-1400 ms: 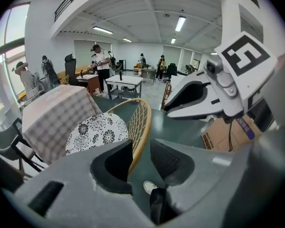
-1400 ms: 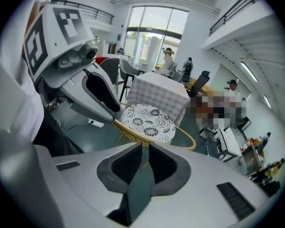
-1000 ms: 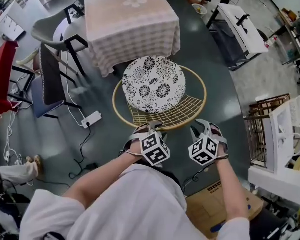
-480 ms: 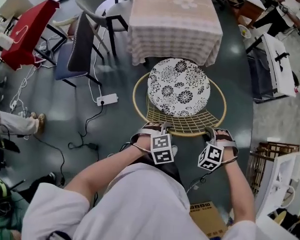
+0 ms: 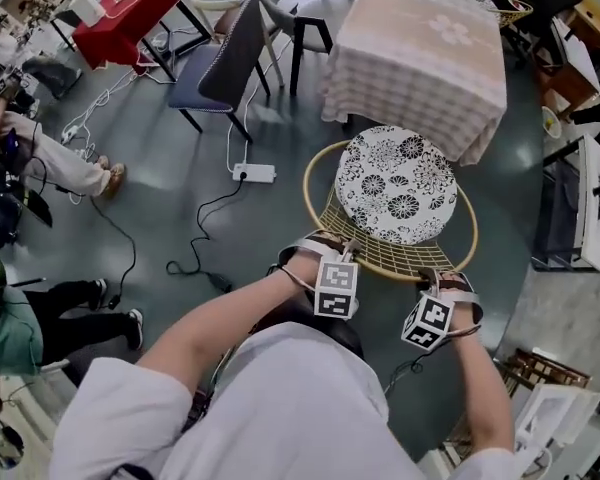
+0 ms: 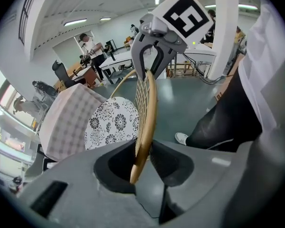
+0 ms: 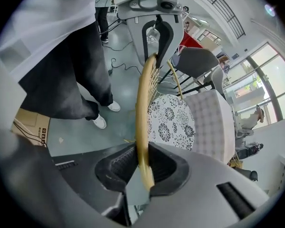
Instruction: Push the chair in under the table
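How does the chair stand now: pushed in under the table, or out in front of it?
Out. The head view shows the chair with its whole flowered seat in front of the table.

The dark print on the cardboard box [image 7: 31,122] is too blurred to read; nothing else bears legible text.

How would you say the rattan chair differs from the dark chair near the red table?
The rattan chair has a round golden hoop frame; the dark chair has straight black legs. The rattan chair carries a floral cushion; the dark chair's seat is plain blue-grey. Both stand upright on the floor.
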The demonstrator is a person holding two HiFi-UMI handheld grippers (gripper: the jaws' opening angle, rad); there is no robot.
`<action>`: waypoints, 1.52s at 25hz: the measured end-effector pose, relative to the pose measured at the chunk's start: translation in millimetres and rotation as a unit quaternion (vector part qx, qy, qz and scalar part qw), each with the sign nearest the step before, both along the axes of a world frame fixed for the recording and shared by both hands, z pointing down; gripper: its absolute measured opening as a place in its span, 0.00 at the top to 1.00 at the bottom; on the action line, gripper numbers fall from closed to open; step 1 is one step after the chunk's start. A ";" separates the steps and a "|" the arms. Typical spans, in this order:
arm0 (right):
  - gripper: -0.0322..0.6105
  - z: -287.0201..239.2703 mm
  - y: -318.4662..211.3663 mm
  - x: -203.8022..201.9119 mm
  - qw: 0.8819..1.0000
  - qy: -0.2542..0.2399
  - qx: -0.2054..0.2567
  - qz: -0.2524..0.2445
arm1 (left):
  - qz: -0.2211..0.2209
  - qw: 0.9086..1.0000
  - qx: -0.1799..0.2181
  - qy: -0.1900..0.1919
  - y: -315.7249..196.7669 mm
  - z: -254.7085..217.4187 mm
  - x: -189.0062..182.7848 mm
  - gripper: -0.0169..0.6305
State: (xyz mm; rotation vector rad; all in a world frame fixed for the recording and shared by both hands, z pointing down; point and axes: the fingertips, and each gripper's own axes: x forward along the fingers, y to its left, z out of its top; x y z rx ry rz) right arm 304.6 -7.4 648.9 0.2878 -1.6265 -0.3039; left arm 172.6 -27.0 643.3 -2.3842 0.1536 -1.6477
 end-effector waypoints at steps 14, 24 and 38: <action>0.87 -3.4 -29.8 -4.3 0.999 -0.031 -0.008 0.037 | -0.035 0.998 0.004 -0.044 -32.6 5.7 -2.9 0.82; 0.87 -4.3 -95.3 0.1 0.998 -0.041 -0.006 0.050 | -0.058 0.997 0.021 -0.057 -101.2 6.8 2.0 0.82; 0.86 -1.7 -209.6 8.0 0.998 -0.035 -0.002 0.060 | -0.062 0.996 0.019 -0.054 -214.9 10.1 9.0 0.82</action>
